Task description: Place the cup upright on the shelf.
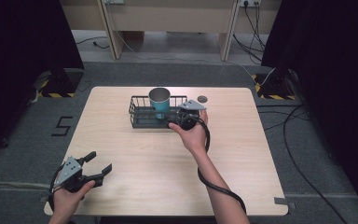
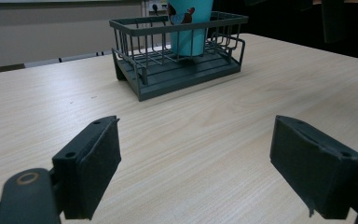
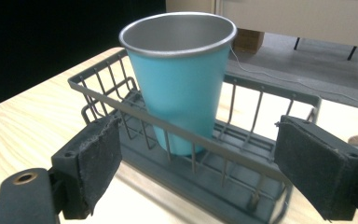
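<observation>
Right gripper (image 3: pixel 198 163), jaws spread, faces the teal cup (image 3: pixel 179 79) standing upright in the wire basket (image 3: pixel 242 161) at frame centre. Likely step: approach or release. Left gripper (image 1: pixel 95 170) idles, spread, lower left.

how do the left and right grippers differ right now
The left gripper sits near the table's front left corner, far from the rack; the right gripper is at the rack's near rail, facing the teal cup. In its own view the right gripper's jaws flank the rack's rail; the left gripper's flank bare table. Both are open and hold nothing.
</observation>
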Available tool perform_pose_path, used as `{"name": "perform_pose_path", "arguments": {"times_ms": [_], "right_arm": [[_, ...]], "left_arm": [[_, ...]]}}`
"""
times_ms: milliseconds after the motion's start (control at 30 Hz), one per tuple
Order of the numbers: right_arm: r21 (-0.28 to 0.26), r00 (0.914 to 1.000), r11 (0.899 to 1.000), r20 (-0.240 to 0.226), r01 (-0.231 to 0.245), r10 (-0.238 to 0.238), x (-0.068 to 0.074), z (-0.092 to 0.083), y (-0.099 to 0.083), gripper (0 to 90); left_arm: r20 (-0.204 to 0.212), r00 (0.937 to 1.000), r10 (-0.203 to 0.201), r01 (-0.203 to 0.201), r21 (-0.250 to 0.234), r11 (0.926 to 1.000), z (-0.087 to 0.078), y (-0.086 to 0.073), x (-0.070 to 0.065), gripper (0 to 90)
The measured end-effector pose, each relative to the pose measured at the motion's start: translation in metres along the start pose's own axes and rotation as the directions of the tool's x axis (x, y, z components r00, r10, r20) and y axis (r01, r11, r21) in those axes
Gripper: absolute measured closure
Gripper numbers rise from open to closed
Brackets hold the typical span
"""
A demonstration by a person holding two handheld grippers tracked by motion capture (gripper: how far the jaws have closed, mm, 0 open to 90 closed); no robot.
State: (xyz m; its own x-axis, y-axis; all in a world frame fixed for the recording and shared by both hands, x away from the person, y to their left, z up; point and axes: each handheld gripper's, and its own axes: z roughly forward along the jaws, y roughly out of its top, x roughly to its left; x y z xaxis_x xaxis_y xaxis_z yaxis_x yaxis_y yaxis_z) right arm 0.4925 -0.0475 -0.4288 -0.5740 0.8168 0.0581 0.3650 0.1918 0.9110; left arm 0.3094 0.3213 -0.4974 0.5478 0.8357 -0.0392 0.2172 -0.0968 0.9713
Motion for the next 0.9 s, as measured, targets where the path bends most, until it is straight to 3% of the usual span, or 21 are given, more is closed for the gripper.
{"name": "perform_pose_path", "arguments": {"times_ms": [900], "right_arm": [[0.010,0.9996,1.000,0.030,0.000,0.000,-0.022,-0.064,-0.045,15.7]], "left_arm": [[-0.009,0.9999,0.006,-0.006,0.003,1.0000,0.000,0.000,0.000,15.5]]}}
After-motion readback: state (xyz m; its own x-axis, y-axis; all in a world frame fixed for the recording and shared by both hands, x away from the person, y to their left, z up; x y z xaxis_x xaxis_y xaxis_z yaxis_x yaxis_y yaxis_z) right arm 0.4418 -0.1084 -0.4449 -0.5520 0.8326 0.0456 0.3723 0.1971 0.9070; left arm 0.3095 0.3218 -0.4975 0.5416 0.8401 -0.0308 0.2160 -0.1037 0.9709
